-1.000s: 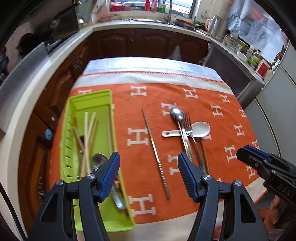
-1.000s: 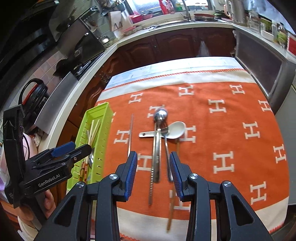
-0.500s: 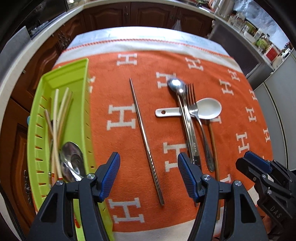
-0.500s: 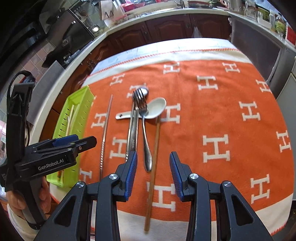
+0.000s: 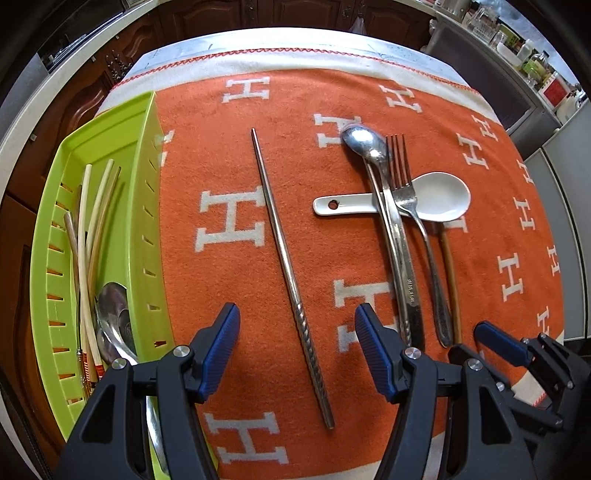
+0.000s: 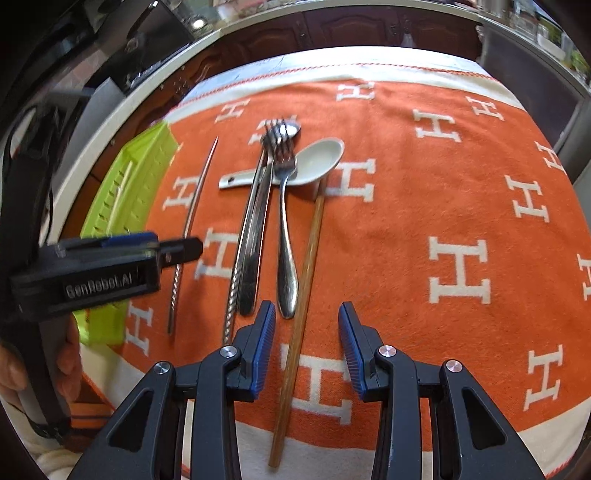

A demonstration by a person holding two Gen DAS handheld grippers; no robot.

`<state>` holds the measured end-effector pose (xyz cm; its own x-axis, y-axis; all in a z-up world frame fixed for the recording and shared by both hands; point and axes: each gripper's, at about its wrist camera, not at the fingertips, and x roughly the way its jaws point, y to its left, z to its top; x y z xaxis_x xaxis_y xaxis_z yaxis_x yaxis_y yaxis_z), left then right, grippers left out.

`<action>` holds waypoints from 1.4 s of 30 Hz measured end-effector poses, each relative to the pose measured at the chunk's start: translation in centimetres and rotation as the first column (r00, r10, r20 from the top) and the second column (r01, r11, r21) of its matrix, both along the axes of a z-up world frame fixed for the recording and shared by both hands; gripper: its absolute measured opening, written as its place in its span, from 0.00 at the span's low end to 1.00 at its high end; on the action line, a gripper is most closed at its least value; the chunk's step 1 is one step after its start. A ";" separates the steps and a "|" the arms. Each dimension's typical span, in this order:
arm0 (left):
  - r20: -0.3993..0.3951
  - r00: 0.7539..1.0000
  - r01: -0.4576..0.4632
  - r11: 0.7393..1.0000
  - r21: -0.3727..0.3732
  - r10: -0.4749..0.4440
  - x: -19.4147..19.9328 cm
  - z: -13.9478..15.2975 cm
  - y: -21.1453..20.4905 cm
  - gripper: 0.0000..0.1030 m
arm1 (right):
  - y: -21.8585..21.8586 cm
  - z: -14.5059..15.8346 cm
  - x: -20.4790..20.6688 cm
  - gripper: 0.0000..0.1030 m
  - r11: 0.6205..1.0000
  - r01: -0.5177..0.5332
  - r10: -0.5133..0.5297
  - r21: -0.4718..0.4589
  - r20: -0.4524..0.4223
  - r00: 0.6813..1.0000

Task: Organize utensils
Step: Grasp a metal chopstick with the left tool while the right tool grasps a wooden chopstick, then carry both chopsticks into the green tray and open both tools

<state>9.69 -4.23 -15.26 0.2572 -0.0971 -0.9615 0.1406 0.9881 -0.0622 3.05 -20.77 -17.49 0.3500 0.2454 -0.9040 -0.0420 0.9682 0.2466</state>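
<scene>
A green utensil tray [image 5: 147, 206] at the left holds pale chopsticks [image 5: 92, 221] and a metal spoon [image 5: 112, 306]. On the orange cloth lie a metal chopstick [image 5: 284, 254], a metal spoon [image 5: 364, 142], a fork [image 5: 400, 173], a white ceramic spoon [image 5: 439, 197] and a wooden chopstick [image 6: 308, 258]. My left gripper [image 5: 297, 341] is open, straddling the metal chopstick's near end. My right gripper [image 6: 306, 334] is open, straddling the wooden chopstick.
The orange cloth with white H marks [image 6: 458, 266] covers the table, its white border near the front edge [image 6: 332, 439]. Dark wood cabinets [image 5: 314, 14] and counters ring the table. A second metal chopstick [image 6: 242, 254] lies beside the metal spoon's handle.
Both grippers have moved down and forward, closer to the cloth. The left now frames the metal chopstick, the right the wooden chopstick. No utensil has moved.
</scene>
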 end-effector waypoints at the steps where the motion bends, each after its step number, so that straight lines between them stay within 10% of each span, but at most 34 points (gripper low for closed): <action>1: -0.002 1.000 -0.002 1.000 0.002 0.002 0.1 -0.1 0.0 0.61 | 0.2 -0.3 0.0 0.36 1.000 -0.007 0.007 -0.011 0.001 1.000; 13: 0.045 0.999 0.024 0.994 0.104 -0.029 1.2 -1.0 -1.5 0.61 | 0.2 -0.8 0.6 0.12 0.976 0.016 0.006 -0.216 0.099 0.995; 20: 0.059 0.997 0.048 0.996 0.073 -0.052 1.5 -0.9 -2.4 0.48 | -1.0 -0.7 0.6 0.10 0.980 0.043 -0.021 -0.193 0.116 0.993; 24: 0.078 0.995 0.056 0.997 0.061 -0.060 1.3 -0.5 -2.7 0.07 | -1.2 -0.8 0.5 0.08 0.983 0.055 -0.034 -0.175 0.119 0.992; 42: 0.185 0.983 0.017 0.995 -0.098 0.001 -2.9 5.7 1.4 0.03 | -5.5 0.2 -1.0 0.06 0.974 0.212 -0.217 0.082 0.056 0.975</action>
<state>6.80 -2.83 -9.59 0.4285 -0.1916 -0.8830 0.1669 0.9772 -0.1311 2.08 -26.28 -17.27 0.4588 0.2242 -0.8598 0.1464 0.9354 0.3220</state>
